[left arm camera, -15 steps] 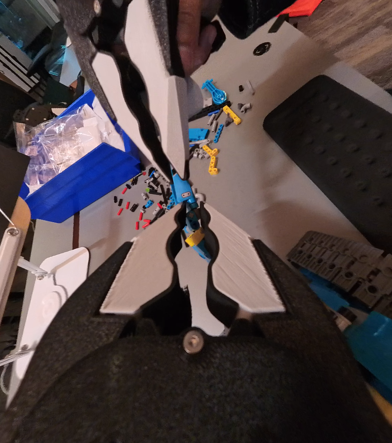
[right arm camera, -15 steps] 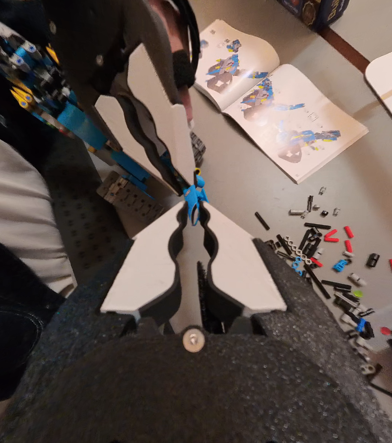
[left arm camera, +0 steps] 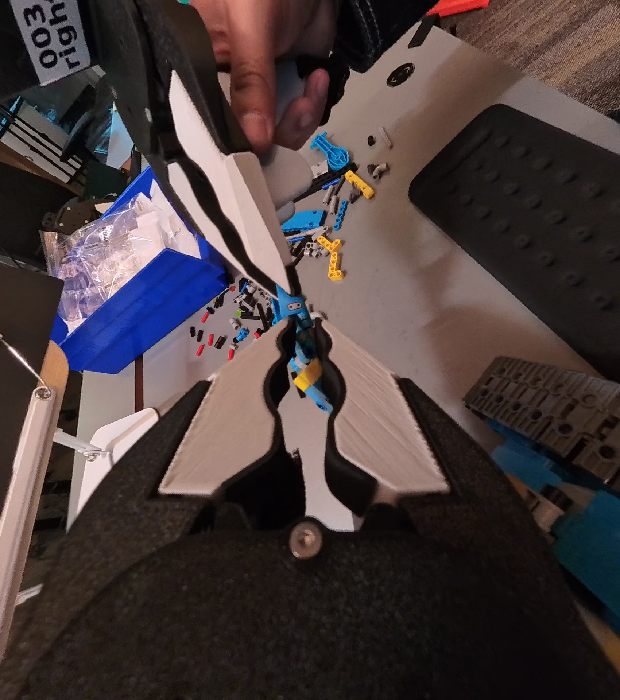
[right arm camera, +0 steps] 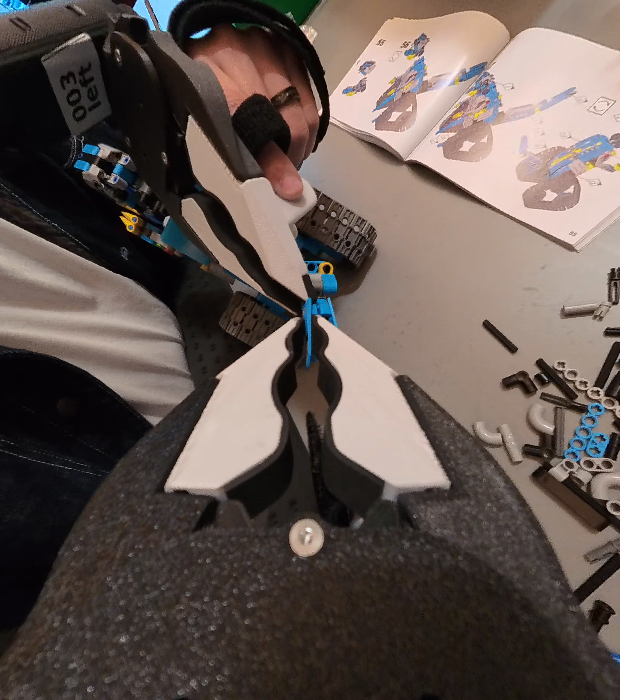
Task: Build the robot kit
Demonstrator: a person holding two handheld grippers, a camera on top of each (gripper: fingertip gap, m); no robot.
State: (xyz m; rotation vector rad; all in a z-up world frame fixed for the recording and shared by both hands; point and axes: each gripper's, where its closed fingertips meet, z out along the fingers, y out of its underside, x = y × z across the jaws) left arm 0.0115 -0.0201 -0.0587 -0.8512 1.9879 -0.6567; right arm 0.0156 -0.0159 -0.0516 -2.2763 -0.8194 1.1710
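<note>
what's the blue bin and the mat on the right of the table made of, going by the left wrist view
Blue bin: looks like hard moulded plastic, smooth with a slight sheen on its ribbed wall. Black mat: probably rubber or foam, matt, with rows of shallow dimples. Neither is certain from looks alone.

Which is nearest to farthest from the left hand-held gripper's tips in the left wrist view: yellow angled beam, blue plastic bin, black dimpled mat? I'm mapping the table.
1. The yellow angled beam, just beyond the left hand-held gripper tips, slightly right.
2. The blue plastic bin, off to the left.
3. The black dimpled mat, far right.
Bin and mat are close; that order is tentative.
</note>
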